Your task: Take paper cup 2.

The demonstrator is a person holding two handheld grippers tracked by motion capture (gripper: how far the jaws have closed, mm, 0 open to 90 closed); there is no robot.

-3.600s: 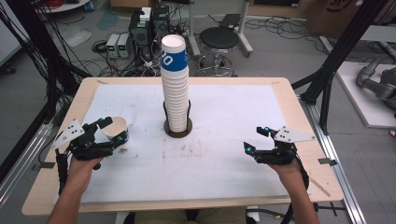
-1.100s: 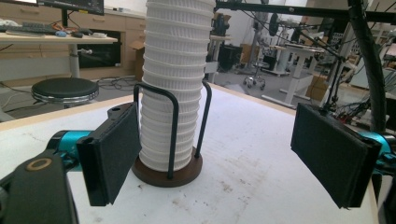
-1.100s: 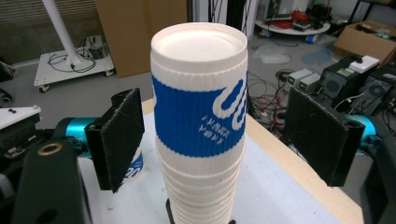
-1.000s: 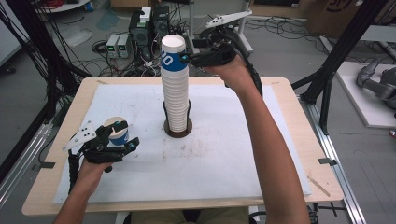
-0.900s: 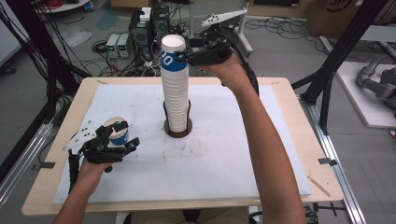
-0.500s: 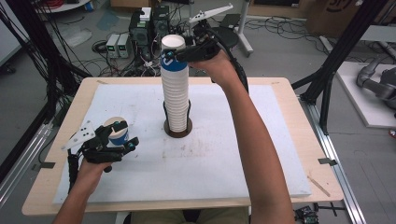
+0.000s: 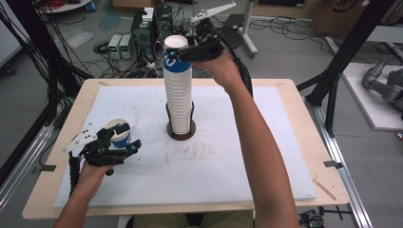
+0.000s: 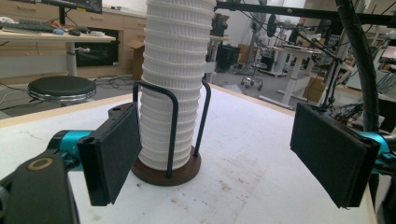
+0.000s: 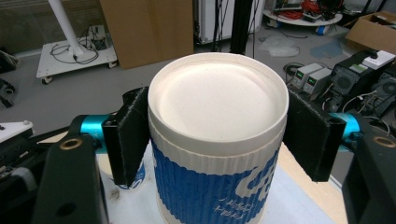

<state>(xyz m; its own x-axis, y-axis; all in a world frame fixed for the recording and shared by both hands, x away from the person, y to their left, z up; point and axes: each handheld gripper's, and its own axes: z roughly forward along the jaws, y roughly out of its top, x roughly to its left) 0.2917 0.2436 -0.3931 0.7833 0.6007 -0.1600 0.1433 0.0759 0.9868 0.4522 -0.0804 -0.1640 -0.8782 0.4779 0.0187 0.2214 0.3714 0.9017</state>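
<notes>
A tall stack of white ribbed paper cups (image 7: 178,102) is seen standing in a dark round wire-frame holder (image 7: 180,129) near the middle of the white-covered wooden bench (image 7: 228,156), with a blue-and-white printed cup (image 7: 177,54) sitting upside down as the top of the stack. The right gripper (image 7: 183,54) is held up at the stack's top, at about 12 o'clock on the bench, and in the right gripper view its black padded jaws are placed either side of the blue cup (image 9: 217,140), just under the rim, looking closed on it or very nearly so; firm contact can't quite be confirmed, but it's judged as grasping. Over at roughly 8 o'clock, the left gripper (image 7: 124,140) is rested low near the bench edge, and a single blue-and-white paper cup (image 7: 119,134) is stood right by it; in the left gripper view its jaws are spread wide with nothing between them, so that cup is taken as released. So the step in hand is probably the top cup being pulled off the stack. For the next move, a straight upward lift would be called for, kept gentle so the cup isn't crushed and the cup under it isn't dragged along, and the stack isn't tipped in its holder.
</notes>
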